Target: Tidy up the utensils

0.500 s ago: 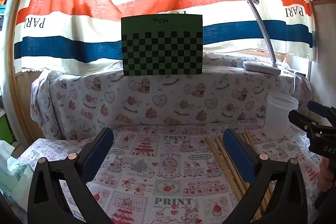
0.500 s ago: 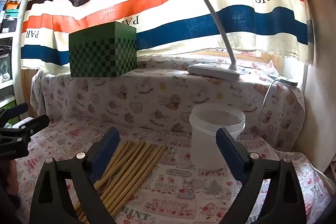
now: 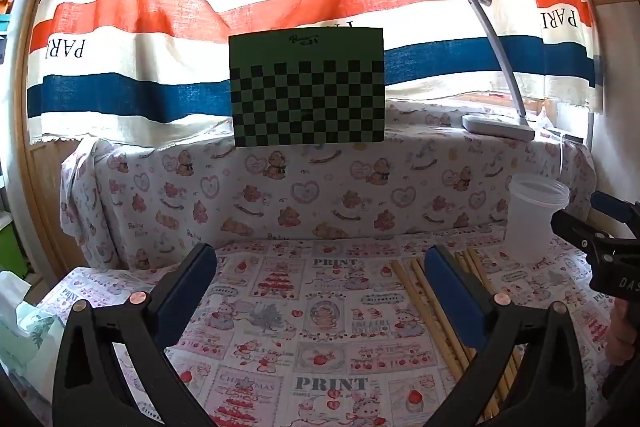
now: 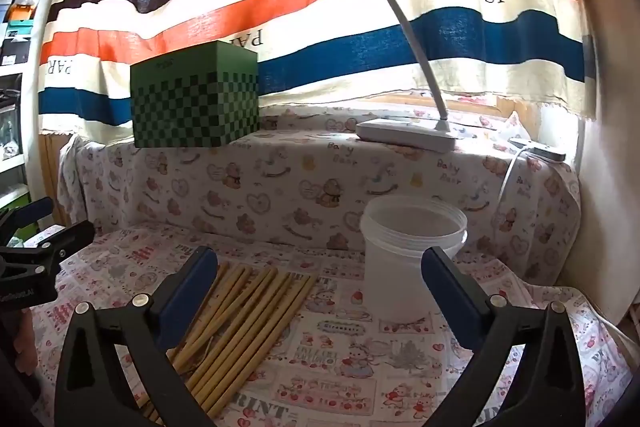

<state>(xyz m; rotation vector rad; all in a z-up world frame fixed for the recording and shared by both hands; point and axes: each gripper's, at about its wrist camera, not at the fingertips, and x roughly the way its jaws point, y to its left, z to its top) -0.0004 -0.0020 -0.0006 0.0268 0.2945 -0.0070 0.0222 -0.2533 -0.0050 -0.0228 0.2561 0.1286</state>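
Scene: a table draped in a printed cloth [image 4: 360, 379], seen from both wrist views, with a striped curtain behind.

Chopsticks [image 4: 240, 319]: a loose bundle of pale wooden sticks lying flat on the cloth, lower left of centre in the right wrist view; in the left wrist view the same sticks [image 3: 436, 311] run down the lower right, partly behind that tool's finger. None appears lifted or sorted.

Container [image 4: 412, 255]: a translucent white tub standing upright just beside the sticks, right of centre in the right wrist view and at the right edge of the left wrist view [image 3: 534, 215]. Its inside looks empty as far as can be seen.

Left gripper [image 3: 320, 291]: jaws spread wide, nothing between them but cloth — no hold on anything.

Right gripper [image 4: 320, 291]: likewise spread wide and empty, the sticks' far ends and the tub both showing between its fingers, neither touched.

Background: a green checkered box [image 4: 196, 99] and a white desk lamp [image 4: 404, 135] on the raised ledge, upper half of the frame — no part in the work.

Progress: judged at the very outset. No stick is in the tub; every stick remains to be gathered and stood in it.
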